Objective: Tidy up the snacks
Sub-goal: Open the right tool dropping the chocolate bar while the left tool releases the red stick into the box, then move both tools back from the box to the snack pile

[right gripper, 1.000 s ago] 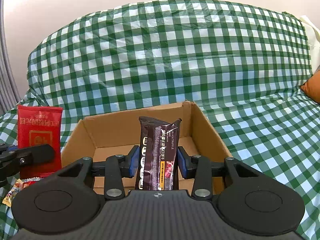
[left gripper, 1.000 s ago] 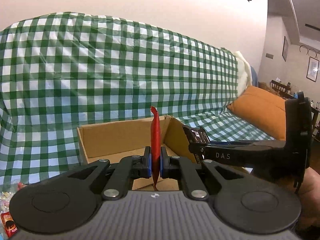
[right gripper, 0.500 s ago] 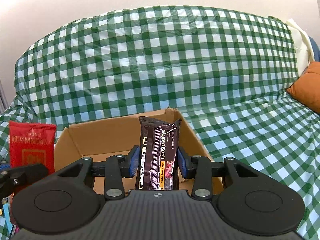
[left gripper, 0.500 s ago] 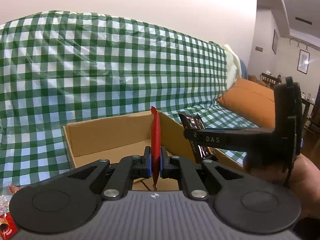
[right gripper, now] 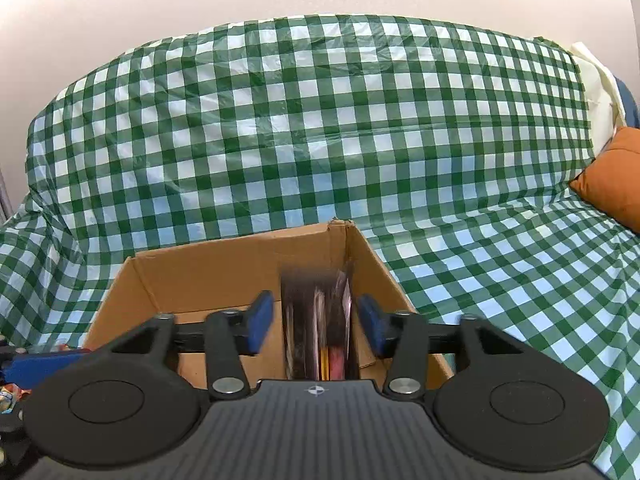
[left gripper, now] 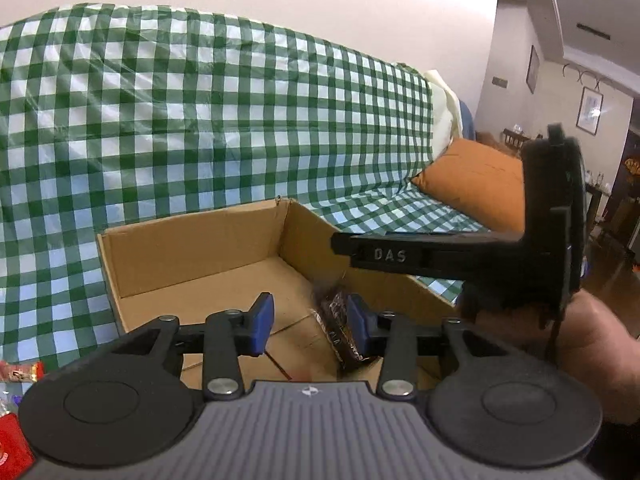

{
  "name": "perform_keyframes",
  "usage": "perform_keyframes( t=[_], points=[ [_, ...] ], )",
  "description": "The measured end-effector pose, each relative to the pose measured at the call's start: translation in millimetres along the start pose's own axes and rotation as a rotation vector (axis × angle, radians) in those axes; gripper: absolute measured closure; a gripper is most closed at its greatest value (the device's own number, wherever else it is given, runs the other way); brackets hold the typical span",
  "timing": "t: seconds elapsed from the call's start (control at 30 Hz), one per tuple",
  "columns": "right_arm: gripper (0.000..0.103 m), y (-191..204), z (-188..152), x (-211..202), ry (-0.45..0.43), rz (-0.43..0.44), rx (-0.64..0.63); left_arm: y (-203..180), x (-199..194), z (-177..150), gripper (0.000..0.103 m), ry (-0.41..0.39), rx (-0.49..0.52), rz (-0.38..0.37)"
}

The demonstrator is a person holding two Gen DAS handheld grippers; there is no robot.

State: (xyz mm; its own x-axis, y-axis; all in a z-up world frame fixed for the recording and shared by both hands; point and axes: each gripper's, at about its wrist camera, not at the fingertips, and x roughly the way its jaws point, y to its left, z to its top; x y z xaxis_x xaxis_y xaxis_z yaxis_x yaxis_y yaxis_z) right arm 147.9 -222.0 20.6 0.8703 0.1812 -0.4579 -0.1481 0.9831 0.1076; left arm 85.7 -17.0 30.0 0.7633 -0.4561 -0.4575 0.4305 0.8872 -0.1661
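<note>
An open cardboard box (left gripper: 192, 248) (right gripper: 224, 268) sits on the green checked cloth. My left gripper (left gripper: 310, 326) hangs over it with its jaws opening and nothing pressed between the blue pads. A thin blurred red edge (left gripper: 279, 367), the red packet, shows low over the box floor. My right gripper (right gripper: 316, 322) is also opening. The dark brown snack bar (right gripper: 316, 320) (left gripper: 340, 328) is blurred between its pads, with gaps on both sides, and hangs inside the box by the right wall. My right gripper's finger (left gripper: 384, 255) reaches over the box from the right.
The checked cloth (right gripper: 320, 140) covers a sofa's back and seat. An orange cushion (left gripper: 472, 180) (right gripper: 616, 180) lies to the right. Loose snacks (left gripper: 20, 372) and a red packet (left gripper: 8, 444) lie left of the box. A hand (left gripper: 592, 360) holds the right gripper.
Both grippers opened. The red packet left the left pads and dropped out of sight. The dark bar came free of the right pads and is sliding down into the box.
</note>
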Motion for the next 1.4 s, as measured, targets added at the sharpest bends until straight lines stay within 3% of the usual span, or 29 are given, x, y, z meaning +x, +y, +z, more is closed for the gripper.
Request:
perform_keyframes(
  t=[0.27, 0.67, 0.97, 1.4],
  points=[
    [0.039, 2.6, 3.2, 6.5, -0.003, 0.009, -0.033, 4.6, -4.7, 1.1, 0.059, -0.013, -0.017, 0.035],
    [0.047, 6.6, 4.5, 7.9, -0.022, 0.061, -0.073, 7.9, -11.2, -1.3, 0.086, -0.011, -0.009, 0.074],
    [0.048, 9.8, 5.7, 7.9, -0.027, 0.120, -0.077, 25.1, -28.6, -2.4, 0.089, -0.027, -0.041, 0.108],
    [0.078, 58.9, 3.1, -4.8, -0.056, 0.301, -0.129, 62.9, -70.0, -9.1, 0.091, -0.047, -0.081, 0.230]
  ],
)
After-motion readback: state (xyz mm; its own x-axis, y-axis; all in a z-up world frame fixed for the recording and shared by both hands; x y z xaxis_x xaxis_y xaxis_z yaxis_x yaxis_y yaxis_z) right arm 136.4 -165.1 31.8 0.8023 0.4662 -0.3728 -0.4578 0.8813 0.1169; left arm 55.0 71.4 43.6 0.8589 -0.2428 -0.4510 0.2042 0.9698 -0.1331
